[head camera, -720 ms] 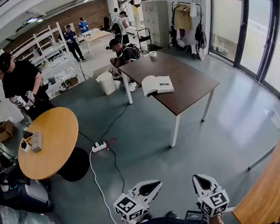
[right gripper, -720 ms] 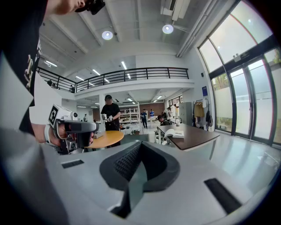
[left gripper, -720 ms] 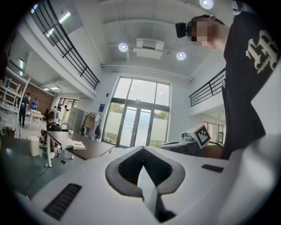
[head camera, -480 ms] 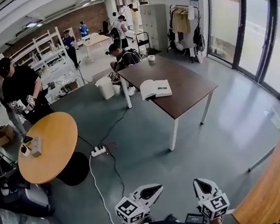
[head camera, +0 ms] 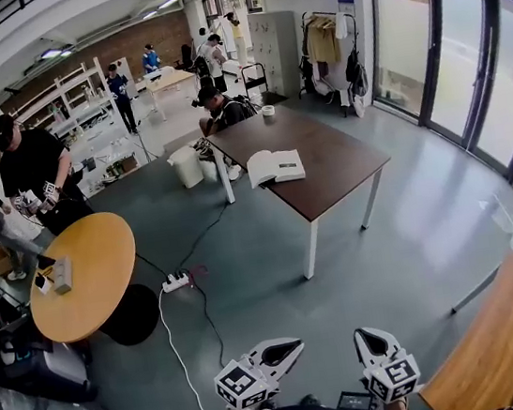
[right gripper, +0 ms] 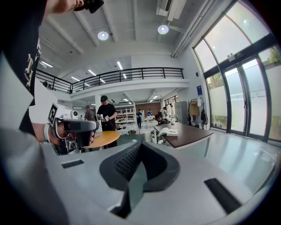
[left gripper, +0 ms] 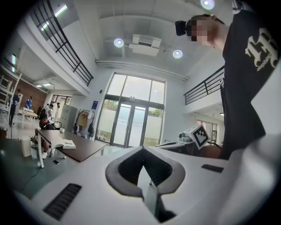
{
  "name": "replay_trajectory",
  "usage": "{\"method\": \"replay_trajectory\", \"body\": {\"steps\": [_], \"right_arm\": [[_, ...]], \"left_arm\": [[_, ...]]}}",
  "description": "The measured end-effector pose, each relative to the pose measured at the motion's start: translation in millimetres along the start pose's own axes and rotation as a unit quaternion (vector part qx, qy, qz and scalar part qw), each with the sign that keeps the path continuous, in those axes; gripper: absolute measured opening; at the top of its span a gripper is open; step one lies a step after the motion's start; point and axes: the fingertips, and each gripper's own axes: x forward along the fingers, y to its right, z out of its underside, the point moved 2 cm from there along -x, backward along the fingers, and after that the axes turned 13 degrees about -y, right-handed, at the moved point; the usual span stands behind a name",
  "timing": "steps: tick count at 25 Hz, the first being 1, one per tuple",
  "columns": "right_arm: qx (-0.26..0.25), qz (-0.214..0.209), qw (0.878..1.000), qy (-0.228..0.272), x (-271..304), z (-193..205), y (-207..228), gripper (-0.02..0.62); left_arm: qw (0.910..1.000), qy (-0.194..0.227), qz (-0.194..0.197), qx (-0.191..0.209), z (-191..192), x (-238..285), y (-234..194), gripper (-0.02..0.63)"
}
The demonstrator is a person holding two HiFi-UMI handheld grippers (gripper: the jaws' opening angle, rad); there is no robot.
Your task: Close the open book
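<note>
The open book [head camera: 275, 166] lies flat, pages up, on the dark brown table [head camera: 328, 175] far across the room. It also shows small in the left gripper view [left gripper: 68, 143] and in the right gripper view [right gripper: 169, 131]. My left gripper [head camera: 291, 346] is low in the head view, close to my body, shut with nothing between its jaws [left gripper: 142, 154]. My right gripper [head camera: 365, 336] is beside it, also shut and empty [right gripper: 140, 147]. Both are several steps from the book.
A round wooden table [head camera: 82, 276] stands at the left, with a person in black behind it. A power strip [head camera: 175, 282] and cables lie on the floor between me and the book table. Another wooden tabletop [head camera: 494, 346] is at the lower right. A person crouches behind the book table.
The head view has shifted a little, so the book table sits slightly further left and lower. Both grippers stay shut at the bottom edge.
</note>
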Motion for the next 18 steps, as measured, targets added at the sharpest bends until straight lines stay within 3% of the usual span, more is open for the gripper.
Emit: {"method": "replay_trajectory", "body": {"steps": [18], "right_arm": [[0.014,-0.006,1.0,-0.024,-1.1,24.3,28.5,-0.012]], "left_arm": [[0.9998,-0.006,-0.001,-0.019,9.8,26.3,10.8,0.006]]}}
